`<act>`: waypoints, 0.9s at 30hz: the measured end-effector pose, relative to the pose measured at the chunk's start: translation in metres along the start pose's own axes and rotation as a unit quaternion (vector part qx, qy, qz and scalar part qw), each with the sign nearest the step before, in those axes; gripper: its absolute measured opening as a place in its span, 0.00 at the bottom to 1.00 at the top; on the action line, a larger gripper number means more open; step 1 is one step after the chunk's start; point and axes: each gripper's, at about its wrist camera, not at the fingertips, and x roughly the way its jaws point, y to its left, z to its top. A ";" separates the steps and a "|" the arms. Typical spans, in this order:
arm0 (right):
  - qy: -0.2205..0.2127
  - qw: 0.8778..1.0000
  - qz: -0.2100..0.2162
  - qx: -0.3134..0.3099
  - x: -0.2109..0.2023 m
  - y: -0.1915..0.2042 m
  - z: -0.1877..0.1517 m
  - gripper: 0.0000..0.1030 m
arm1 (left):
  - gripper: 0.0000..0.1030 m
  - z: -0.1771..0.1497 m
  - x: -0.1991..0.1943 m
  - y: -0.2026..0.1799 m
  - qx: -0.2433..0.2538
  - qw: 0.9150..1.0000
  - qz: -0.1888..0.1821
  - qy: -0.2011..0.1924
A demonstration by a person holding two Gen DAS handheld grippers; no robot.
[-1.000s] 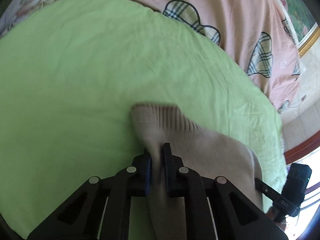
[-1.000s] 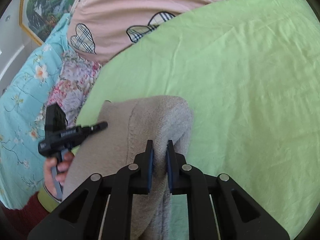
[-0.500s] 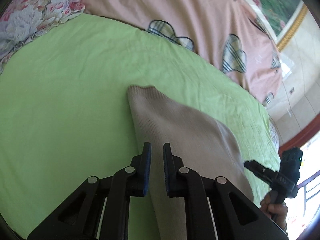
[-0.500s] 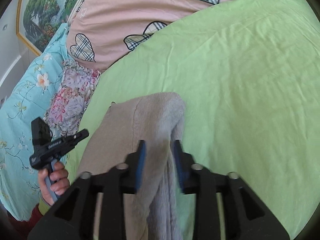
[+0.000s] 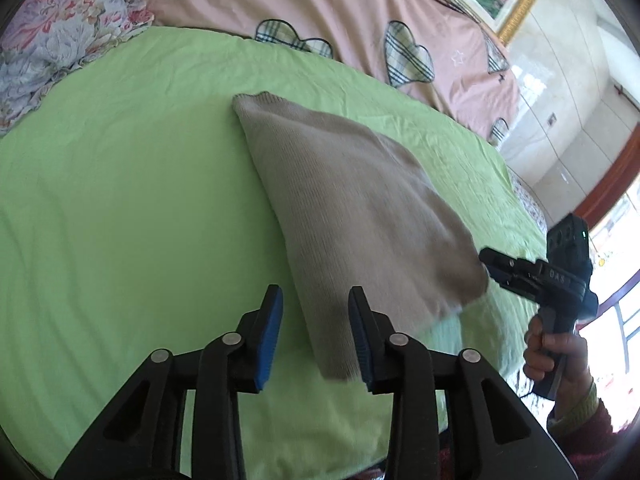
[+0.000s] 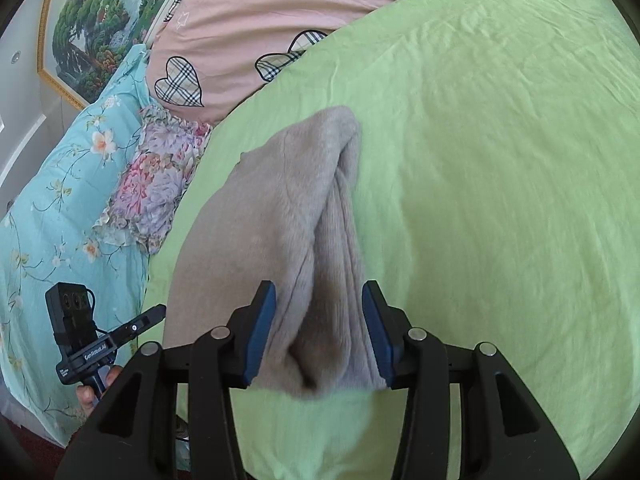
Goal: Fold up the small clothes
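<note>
A beige knitted garment [image 5: 352, 208] lies folded on the green sheet [image 5: 120, 208]. In the left wrist view its near corner sits between the blue pads of my left gripper [image 5: 316, 336], whose jaws are opening and do not press on it. In the right wrist view the thick folded edge of the garment [image 6: 288, 216] bulges between the jaws of my right gripper [image 6: 319, 332], which are also opening and no longer pinch it. Each view also shows the other gripper in a hand: the right gripper [image 5: 490, 266] by the garment's right corner, the left gripper [image 6: 154, 316] at its left edge.
A pink quilt with plaid hearts [image 5: 340, 4] lies behind the sheet, with a floral pillow [image 6: 152, 184] and a turquoise flowered cover [image 6: 60, 184] at the left. A framed painting [image 6: 88, 28] hangs on the wall. The sheet's near edge [image 6: 312, 440] is just below the jaws.
Both grippers were shut on the beige garment a second ago. They have drawn back toward the near edge and opened, and the garment now rests flat on the sheet.
</note>
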 end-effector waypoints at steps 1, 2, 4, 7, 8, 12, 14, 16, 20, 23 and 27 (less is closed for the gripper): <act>0.000 1.000 -0.002 -0.006 -0.002 0.002 -0.004 0.49 | 0.41 -0.005 -0.002 -0.002 0.007 1.000 0.000 0.002; 0.000 1.000 -0.004 -0.011 -0.004 0.005 -0.007 0.51 | 0.42 -0.014 -0.003 -0.006 0.015 1.000 -0.001 0.005; 0.000 1.000 -0.004 -0.021 -0.007 0.009 -0.014 0.53 | 0.43 -0.026 -0.002 -0.013 0.028 1.000 -0.007 0.011; 0.002 1.000 0.001 -0.027 -0.006 0.013 -0.018 0.53 | 0.43 -0.035 0.006 -0.020 0.043 0.999 0.005 0.015; 0.004 1.000 -0.001 -0.031 -0.004 0.014 -0.020 0.53 | 0.43 -0.036 0.010 -0.022 0.046 0.999 0.008 0.016; 0.016 0.999 0.000 -0.038 0.005 0.017 -0.026 0.53 | 0.43 -0.033 0.030 -0.026 0.044 0.999 0.026 0.015; 0.017 0.999 -0.002 -0.037 0.009 0.017 -0.029 0.53 | 0.44 -0.030 0.036 -0.027 0.044 0.998 0.036 0.011; 0.014 0.999 0.003 -0.031 0.010 0.015 -0.030 0.53 | 0.45 -0.030 0.044 -0.026 0.040 0.997 0.057 0.013; 0.005 1.000 0.011 -0.027 0.008 0.015 -0.028 0.53 | 0.49 -0.035 0.045 -0.026 0.056 0.994 0.089 0.011; 0.001 0.999 0.009 -0.036 0.007 0.016 -0.028 0.53 | 0.51 -0.038 0.040 -0.011 0.026 0.994 0.103 0.009; 0.008 0.999 0.005 -0.040 0.012 0.014 -0.030 0.53 | 0.51 -0.029 0.024 0.009 -0.056 0.996 0.074 -0.010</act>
